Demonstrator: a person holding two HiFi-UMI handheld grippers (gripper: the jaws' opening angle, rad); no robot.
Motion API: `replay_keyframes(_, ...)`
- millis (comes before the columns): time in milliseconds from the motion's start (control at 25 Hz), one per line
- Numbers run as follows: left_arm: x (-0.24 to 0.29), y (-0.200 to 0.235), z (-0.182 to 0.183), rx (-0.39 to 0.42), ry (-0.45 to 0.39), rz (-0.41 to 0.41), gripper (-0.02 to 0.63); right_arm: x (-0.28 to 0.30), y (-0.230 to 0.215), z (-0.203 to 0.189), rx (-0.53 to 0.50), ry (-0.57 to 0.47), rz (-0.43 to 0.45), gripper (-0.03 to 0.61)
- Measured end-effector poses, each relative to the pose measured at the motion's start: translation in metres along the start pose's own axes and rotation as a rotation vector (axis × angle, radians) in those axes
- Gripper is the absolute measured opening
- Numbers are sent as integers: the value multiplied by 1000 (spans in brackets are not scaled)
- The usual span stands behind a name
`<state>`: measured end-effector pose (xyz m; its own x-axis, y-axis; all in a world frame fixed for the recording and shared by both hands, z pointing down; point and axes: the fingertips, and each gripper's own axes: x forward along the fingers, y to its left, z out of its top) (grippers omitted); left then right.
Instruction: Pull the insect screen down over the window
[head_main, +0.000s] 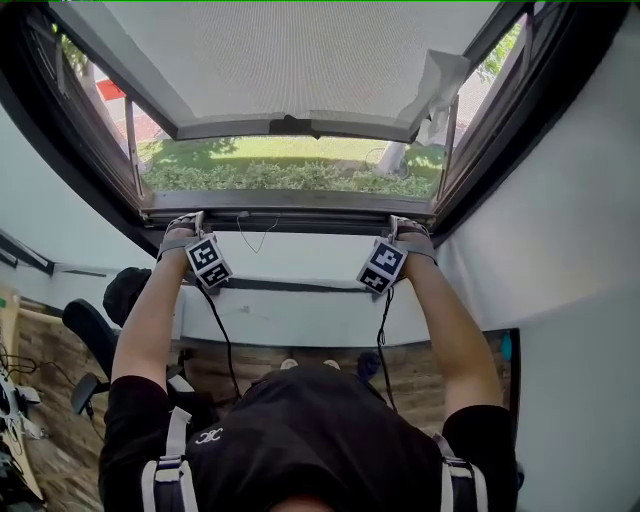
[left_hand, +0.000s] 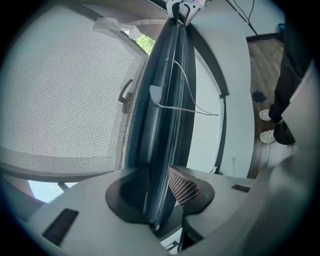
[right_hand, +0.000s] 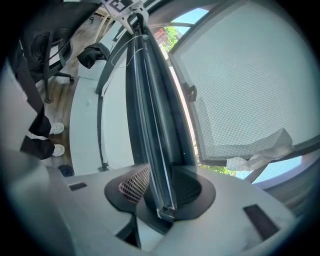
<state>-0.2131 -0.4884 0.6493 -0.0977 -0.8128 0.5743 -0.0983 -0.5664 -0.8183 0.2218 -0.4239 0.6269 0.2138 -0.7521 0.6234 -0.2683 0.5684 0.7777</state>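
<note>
The insect screen's dark pull bar (head_main: 290, 222) lies across the bottom of the window frame. My left gripper (head_main: 185, 225) holds its left end and my right gripper (head_main: 410, 228) its right end. In the left gripper view the bar (left_hand: 165, 100) runs away from between the jaws of the left gripper (left_hand: 160, 192), with grey mesh (left_hand: 65, 100) to its left. In the right gripper view the bar (right_hand: 150, 110) sits between the jaws of the right gripper (right_hand: 160, 192), with mesh (right_hand: 245, 85) to its right. A meshed pad (left_hand: 184, 187) shows beside the bar.
Beyond the bar an out-swung panel (head_main: 300, 60) with a dark handle (head_main: 290, 125) stands over grass and hedge. A torn white strip (head_main: 440, 85) hangs at its right corner. A thin cord (head_main: 255, 240) dangles from the bar. A black office chair (head_main: 95, 340) stands on the wood floor at the left.
</note>
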Motion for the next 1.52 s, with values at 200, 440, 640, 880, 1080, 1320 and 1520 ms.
replay_keyframes(200, 2, -6, 1, 4, 3, -14, 135, 2, 5, -2, -2, 4, 14, 146)
replay_keyframes(440, 6, -11, 0, -1, -16, -43, 137, 6, 10, -2, 0, 11, 19, 146)
replay_keyframes(640, 12, -21, 0, 10, -2, -60, 137, 13, 19, -3, -7, 20, 37, 149)
replay_keyframes(880, 19, -36, -2, 28, 19, -86, 149, 21, 37, -7, -26, 52, 73, 166)
replay_keyframes(1080, 19, -35, -2, 17, 11, -79, 149, 15, 37, -10, -28, 75, 80, 167)
replay_keyframes(1320, 20, -37, -1, 18, 9, -77, 148, 17, 42, -11, -44, 115, 92, 187)
replay_keyframes(1520, 31, -40, -2, 47, 73, -89, 209, 37, 49, -6, -45, 154, 115, 258)
